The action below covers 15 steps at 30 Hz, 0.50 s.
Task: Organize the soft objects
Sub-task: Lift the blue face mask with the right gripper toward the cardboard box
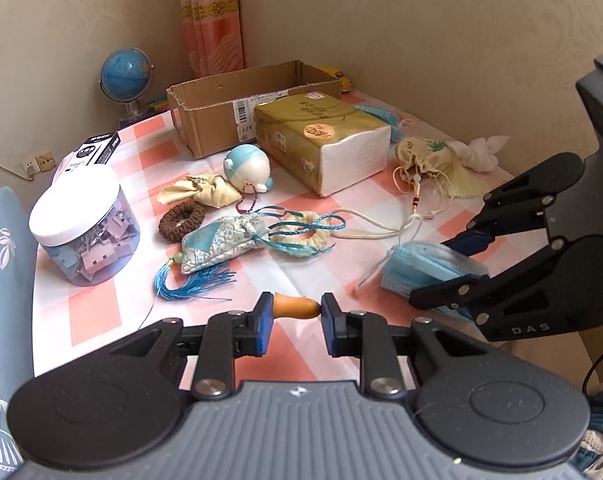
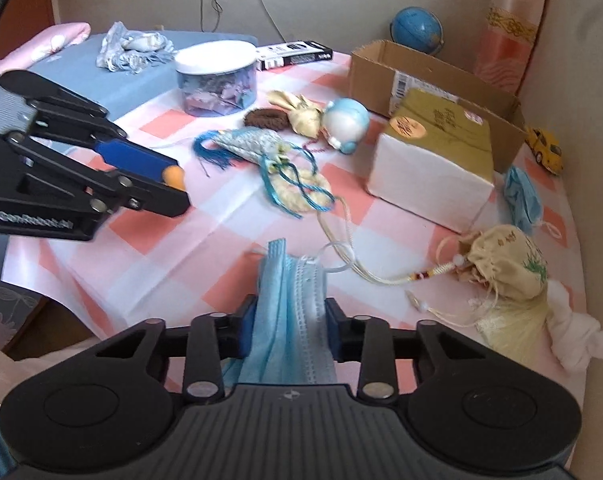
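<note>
Right hand-held gripper (image 2: 288, 334) clamps folded blue mask (image 2: 287, 320) w/ pads, left hand-held gripper (image 1: 294, 322) grips small orange gourd (image 1: 296, 308) above checkered surface (image 1: 101, 308).

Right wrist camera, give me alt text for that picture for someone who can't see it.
The right gripper is shut on a folded blue face mask above a pink-and-white checked table. The left gripper reaches in from the left, holding a small orange object. Behind lie sachets, a tissue pack and an open cardboard box.
</note>
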### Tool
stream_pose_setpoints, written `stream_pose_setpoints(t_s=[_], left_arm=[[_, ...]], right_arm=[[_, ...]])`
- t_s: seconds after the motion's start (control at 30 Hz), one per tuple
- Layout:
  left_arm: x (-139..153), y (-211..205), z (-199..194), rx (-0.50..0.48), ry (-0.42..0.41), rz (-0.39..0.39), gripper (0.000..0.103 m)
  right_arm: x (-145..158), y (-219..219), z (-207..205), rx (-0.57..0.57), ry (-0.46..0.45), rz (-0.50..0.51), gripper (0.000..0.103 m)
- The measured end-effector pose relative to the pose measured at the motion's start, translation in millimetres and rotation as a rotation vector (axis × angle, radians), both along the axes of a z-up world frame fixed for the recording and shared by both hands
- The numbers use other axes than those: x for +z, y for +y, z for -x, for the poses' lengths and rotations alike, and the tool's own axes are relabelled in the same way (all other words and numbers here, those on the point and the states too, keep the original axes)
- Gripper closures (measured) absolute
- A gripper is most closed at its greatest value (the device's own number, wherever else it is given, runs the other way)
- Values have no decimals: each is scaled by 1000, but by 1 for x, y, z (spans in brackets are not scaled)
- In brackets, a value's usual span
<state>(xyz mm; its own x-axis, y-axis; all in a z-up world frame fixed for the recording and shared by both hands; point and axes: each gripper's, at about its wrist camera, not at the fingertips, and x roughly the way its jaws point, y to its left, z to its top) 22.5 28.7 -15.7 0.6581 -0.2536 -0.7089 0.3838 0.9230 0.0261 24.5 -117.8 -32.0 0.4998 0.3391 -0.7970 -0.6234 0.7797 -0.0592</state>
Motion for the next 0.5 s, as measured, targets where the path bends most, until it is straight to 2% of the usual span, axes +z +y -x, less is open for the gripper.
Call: stream_pose_setpoints(t_s=[0.23, 0.5], left_arm=[[0, 6, -2, 13, 4, 1, 79], [6, 8, -11, 1, -7, 9, 79]], right_arm=[[16, 9, -2, 28, -42, -12, 72], [40, 4, -25, -12, -97, -24, 72]])
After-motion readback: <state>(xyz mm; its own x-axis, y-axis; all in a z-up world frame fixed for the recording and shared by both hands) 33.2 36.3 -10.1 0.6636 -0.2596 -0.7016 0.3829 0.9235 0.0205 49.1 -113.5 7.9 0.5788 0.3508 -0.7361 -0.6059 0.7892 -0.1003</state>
